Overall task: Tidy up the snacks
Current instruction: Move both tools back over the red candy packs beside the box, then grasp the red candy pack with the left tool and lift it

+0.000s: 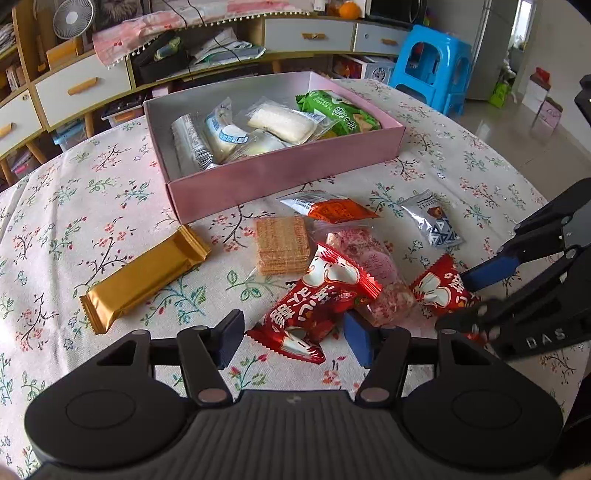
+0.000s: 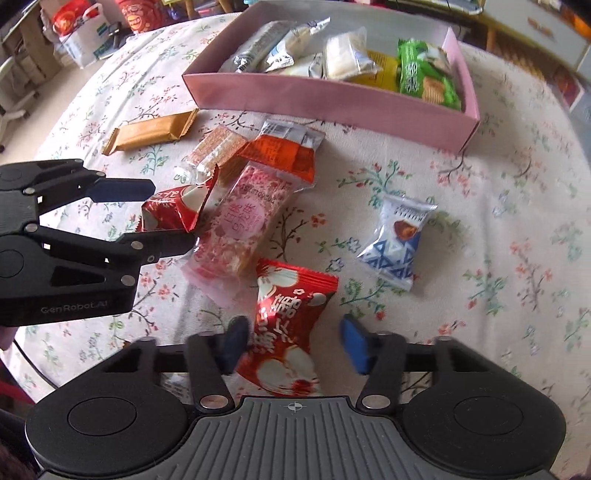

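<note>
- A pink box (image 1: 280, 181) stands open on the floral tablecloth (image 1: 74, 206). From left to right it holds a silver striped packet (image 1: 188, 144), two white cake packets (image 1: 280, 122) and a green biscuit packet (image 1: 340, 110).
- Loose in front of the box lie a gold bar (image 1: 144, 277), a cracker pack (image 1: 282, 240), an orange packet (image 1: 332, 208), a pink nougat packet (image 1: 373, 258) and a silver-blue packet (image 1: 436, 225).
- The left gripper (image 1: 295, 328) straddles the left red packet (image 1: 314, 295), with a gap at one pad and no squeeze.
- The right gripper (image 2: 291, 332) brackets the right red packet (image 2: 291, 325), its jaws likewise apart.
- Only the right view shows a yellow packet (image 2: 376, 75) in the box.
- Only the left view shows a blue stool (image 1: 432, 62) and a fan (image 1: 72, 18).
</note>
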The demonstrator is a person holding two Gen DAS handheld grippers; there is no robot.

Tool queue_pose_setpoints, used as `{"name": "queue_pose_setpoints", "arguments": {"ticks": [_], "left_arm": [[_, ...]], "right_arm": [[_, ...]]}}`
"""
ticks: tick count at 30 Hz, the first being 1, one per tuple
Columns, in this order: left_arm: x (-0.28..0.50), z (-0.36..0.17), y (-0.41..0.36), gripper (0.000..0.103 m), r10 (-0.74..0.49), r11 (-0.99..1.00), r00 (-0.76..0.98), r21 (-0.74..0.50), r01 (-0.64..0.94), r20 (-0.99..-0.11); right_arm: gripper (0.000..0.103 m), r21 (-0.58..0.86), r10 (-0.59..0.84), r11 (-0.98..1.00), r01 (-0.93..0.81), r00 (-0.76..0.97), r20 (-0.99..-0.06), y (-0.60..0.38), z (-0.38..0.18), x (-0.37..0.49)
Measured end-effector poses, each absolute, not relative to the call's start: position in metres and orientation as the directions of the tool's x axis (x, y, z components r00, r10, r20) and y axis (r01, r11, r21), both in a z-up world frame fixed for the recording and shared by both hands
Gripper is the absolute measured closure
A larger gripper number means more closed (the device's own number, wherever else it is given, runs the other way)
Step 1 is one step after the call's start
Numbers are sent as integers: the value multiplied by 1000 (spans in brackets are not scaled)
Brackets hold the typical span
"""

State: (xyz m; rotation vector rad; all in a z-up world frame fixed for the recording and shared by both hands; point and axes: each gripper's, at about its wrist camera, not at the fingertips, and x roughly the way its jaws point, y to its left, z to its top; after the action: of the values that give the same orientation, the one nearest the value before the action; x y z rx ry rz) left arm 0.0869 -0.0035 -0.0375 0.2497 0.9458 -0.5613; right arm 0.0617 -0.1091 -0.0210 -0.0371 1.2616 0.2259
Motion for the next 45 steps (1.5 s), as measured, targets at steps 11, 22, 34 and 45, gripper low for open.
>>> {"name": "queue_pose_setpoints", "arguments": {"ticks": [11, 22, 34, 45], "left_arm": [[85, -34, -2, 71, -318, 855, 447, -49, 517, -836], [84, -29, 6, 68, -266, 909, 416, -84, 407, -870], [97, -35, -1, 72, -237, 952, 407, -127, 279, -882], [95, -26, 19, 81, -269, 957, 393, -196, 216, -880]], "right_arm": [[74, 146, 179, 981, -131, 293, -939, -118, -20, 70], [74, 194, 210, 978, -82, 306, -928, -127, -12, 77], [74, 220, 225, 974, -53, 318, -921, -134, -8, 83], [74, 251, 245, 968, -31, 351, -904, -138, 3, 86]]}}
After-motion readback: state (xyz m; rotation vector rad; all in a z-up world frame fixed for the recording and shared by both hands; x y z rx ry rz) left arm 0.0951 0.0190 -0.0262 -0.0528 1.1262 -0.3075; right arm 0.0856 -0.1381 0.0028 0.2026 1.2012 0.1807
